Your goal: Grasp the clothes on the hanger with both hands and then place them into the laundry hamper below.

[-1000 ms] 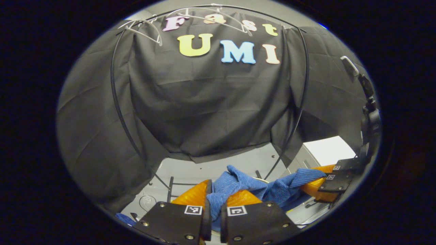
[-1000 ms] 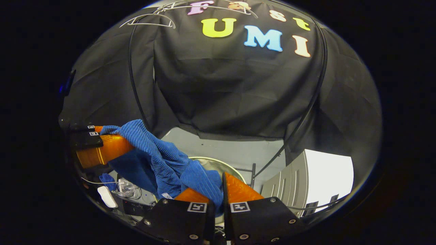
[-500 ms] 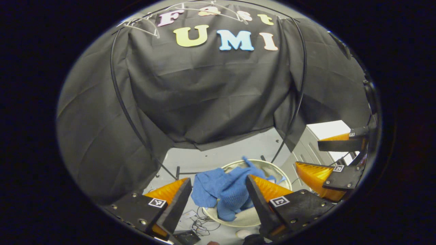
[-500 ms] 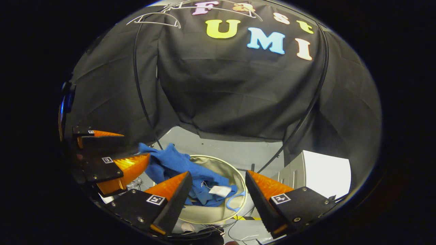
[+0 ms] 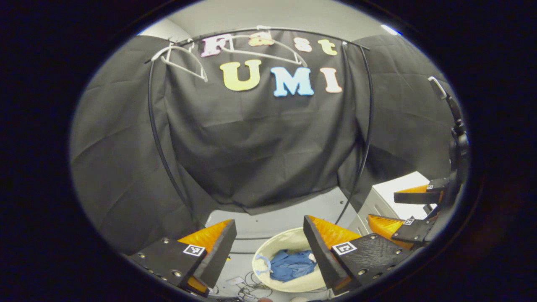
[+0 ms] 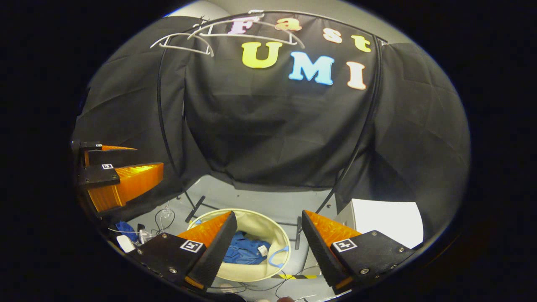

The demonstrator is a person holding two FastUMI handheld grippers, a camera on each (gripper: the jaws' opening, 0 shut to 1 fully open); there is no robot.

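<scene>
The blue clothes (image 5: 291,265) lie down inside the round laundry hamper (image 5: 268,251) on the floor, so the putting-in step looks done. No cloth hangs from either tool. I think what is left is to lift both tools up and away, and to keep them clear of the hamper rim.

The left gripper (image 5: 268,245) is high above the hamper and points down toward it. Its jaws are wide apart and hold nothing. In the right gripper view it sits at the left edge, also spread apart.

The right gripper (image 6: 266,239) is above the hamper too, just beside the left one. Its jaws are wide apart and hold nothing. Between its fingers you can see the blue clothes in the bottom of the hamper.

Up high, two white hangers (image 6: 218,35) hang bare on the black rail (image 6: 161,121). A white box (image 6: 384,218) stands to the right of the hamper.
</scene>
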